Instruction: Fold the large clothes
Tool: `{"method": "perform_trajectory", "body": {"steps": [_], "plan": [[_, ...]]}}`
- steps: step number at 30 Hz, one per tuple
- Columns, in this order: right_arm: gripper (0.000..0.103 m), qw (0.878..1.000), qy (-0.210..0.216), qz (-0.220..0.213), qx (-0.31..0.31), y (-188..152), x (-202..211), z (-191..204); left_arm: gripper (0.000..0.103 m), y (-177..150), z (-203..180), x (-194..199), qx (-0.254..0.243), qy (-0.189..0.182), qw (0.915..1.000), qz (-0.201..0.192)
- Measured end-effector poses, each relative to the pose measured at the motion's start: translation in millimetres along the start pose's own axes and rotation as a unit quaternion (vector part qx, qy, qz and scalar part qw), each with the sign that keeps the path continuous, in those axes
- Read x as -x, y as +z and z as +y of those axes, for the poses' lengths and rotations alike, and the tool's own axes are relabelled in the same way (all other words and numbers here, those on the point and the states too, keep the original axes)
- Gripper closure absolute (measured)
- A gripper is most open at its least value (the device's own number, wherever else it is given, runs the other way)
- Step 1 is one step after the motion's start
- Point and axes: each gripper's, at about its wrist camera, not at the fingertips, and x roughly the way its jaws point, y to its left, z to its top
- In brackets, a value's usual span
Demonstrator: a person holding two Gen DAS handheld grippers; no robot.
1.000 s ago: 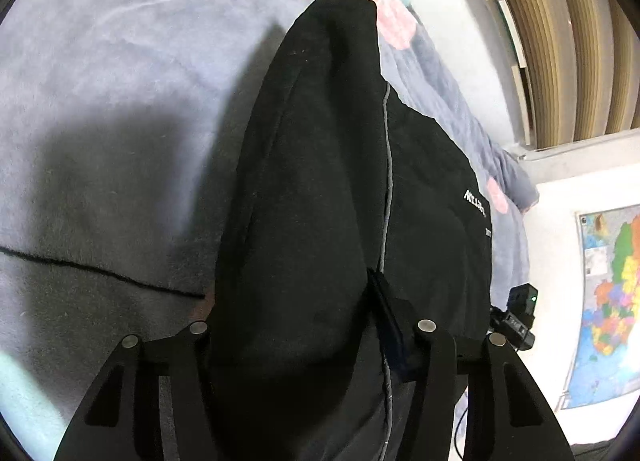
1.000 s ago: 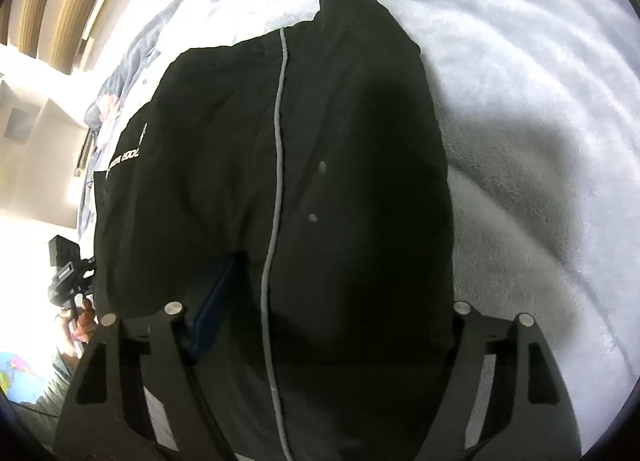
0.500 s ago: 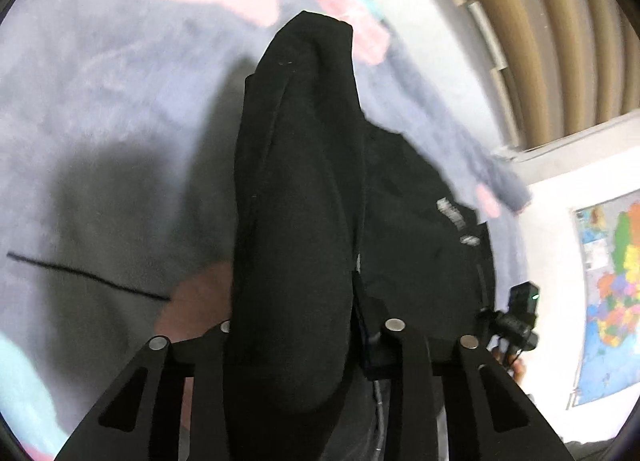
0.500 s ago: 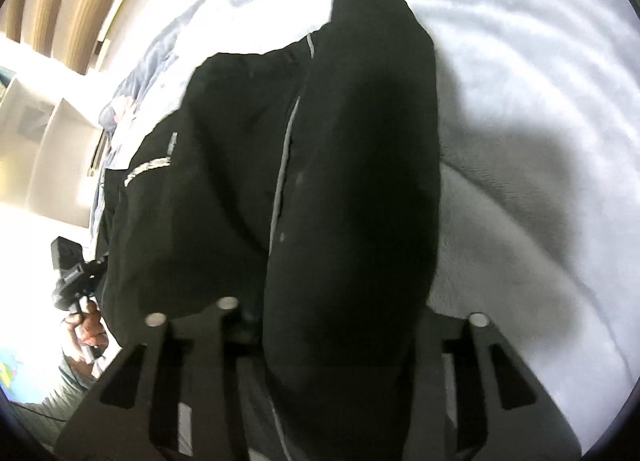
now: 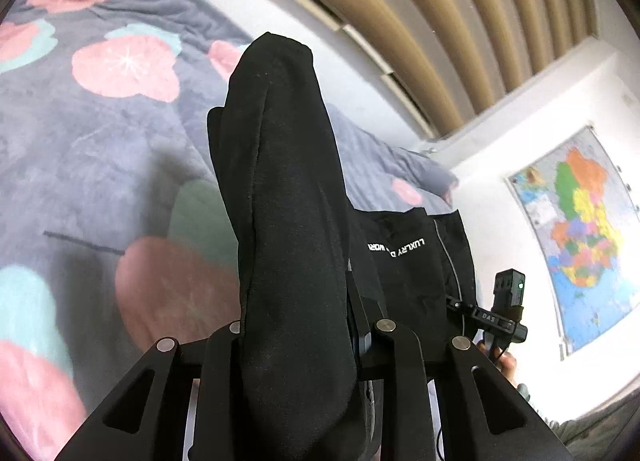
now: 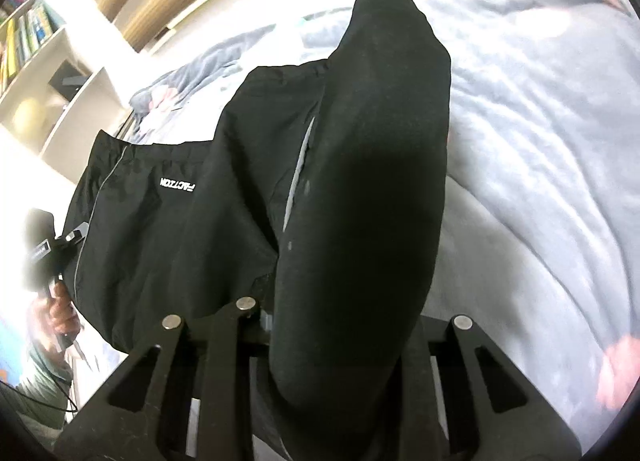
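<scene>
Jaws hidden under black garment [image 5: 288, 221] folds.

On the black fabric garment [image 5: 404, 261] we read white upside-down lettering, "LUXURY" followed by letters a fold partly hides; in the right wrist view the black fabric garment [image 6: 152, 221] carries a white mirrored logo, seemingly "FACTION"; the small black device [image 5: 494, 319] bears "DAS".

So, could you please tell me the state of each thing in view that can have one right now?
Garment: black, bunched, held up off the bed between both grippers.
Left hand-held gripper: shut on the garment.
Right hand-held gripper: shut on the garment.
Blanket: spread over the bed, rumpled.
</scene>
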Motion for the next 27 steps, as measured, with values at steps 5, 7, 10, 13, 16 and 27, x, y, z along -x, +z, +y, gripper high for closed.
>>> {"method": "perform_trajectory", "body": {"steps": [5,7,10,13,16,27], "plan": [[0.080,1.000,-0.017,-0.007,0.007,-30.5,35.7,14.8,0.076,-41.6,-22.5,32.6,-0.011,-0.001,0.9999,0.002],[0.080,1.000,-0.025,-0.002,0.007,-41.6,36.4,20.1,0.076,-55.1,-23.6,40.3,-0.007,0.000,0.9999,0.008],[0.079,0.999,-0.035,0.018,-0.002,-62.7,26.3,23.7,0.076,-79.8,-15.4,43.6,0.009,0.012,0.9996,0.025],[0.078,0.997,-0.061,0.043,-0.005,-82.8,10.4,24.7,0.076,-107.0,4.5,32.0,0.027,0.043,0.9973,0.053],[0.073,0.992,-0.099,0.079,-0.015,-101.2,-23.4,12.2,0.070,-129.1,42.4,12.1,0.067,0.096,0.9905,0.073],[0.034,0.975,-0.113,0.065,-0.181,-128.0,-33.3,-67.2,0.046,-156.3,124.6,30.8,0.218,0.121,0.9661,0.068]]}}
